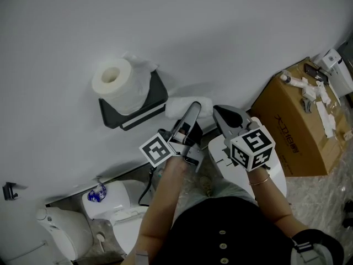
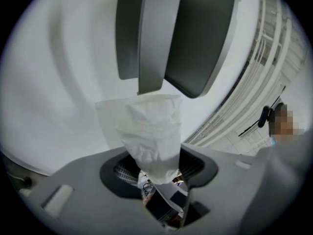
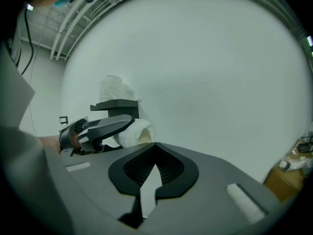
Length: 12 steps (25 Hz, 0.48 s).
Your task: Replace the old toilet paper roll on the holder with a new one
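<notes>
The pale wall [image 1: 220, 32] fills the far side; on it the black holder [image 1: 157, 95] carries a full roll [image 1: 118, 84], so the swap looks mostly done; my left gripper [image 1: 195, 108], just right of the holder, pinches a crumpled white wad [image 2: 151, 141], which I judge to be the old roll's remainder; my right gripper [image 1: 219, 114], beside it, is pressed together on nothing; what's left, I think, is discarding the wad.
</notes>
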Each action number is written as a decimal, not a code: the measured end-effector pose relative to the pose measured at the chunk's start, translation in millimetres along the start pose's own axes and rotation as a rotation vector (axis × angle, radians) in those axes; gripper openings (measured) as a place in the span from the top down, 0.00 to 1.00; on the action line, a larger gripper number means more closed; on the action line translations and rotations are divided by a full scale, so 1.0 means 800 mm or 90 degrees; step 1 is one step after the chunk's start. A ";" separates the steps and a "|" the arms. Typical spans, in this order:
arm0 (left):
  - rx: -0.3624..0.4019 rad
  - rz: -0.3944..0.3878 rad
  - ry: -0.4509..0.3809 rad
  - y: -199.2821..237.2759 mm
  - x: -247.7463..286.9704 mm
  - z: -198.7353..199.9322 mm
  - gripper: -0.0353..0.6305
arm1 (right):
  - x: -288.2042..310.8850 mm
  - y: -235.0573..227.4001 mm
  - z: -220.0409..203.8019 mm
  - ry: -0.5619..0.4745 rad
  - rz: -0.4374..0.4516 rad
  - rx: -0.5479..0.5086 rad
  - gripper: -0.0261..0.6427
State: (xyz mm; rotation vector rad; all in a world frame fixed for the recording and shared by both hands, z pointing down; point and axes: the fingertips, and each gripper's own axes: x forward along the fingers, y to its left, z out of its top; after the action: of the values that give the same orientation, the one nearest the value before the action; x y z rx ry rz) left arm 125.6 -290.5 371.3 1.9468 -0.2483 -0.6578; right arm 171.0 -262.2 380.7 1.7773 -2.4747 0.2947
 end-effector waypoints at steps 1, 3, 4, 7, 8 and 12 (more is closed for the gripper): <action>-0.002 -0.001 0.004 -0.001 0.000 -0.004 0.65 | -0.003 -0.001 0.000 -0.001 -0.002 0.001 0.96; -0.006 -0.002 0.013 -0.003 -0.003 -0.012 0.65 | -0.007 -0.002 0.000 -0.003 -0.006 0.001 0.96; -0.008 -0.001 0.016 -0.003 -0.005 -0.016 0.65 | -0.009 -0.002 0.000 -0.003 -0.008 0.001 0.96; -0.009 0.002 0.023 -0.005 -0.015 -0.026 0.65 | -0.013 0.000 -0.001 -0.006 -0.009 0.003 0.96; -0.008 0.003 0.023 -0.006 -0.019 -0.028 0.65 | -0.015 0.001 -0.001 -0.007 -0.009 0.004 0.96; -0.006 0.005 0.012 -0.017 -0.035 -0.032 0.65 | -0.019 0.011 0.001 -0.012 -0.001 0.004 0.96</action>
State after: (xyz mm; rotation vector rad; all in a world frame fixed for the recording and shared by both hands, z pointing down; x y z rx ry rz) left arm 114.6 -251.9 377.2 1.9414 -0.2399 -0.6339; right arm 167.7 -245.4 375.9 1.7916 -2.4884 0.2869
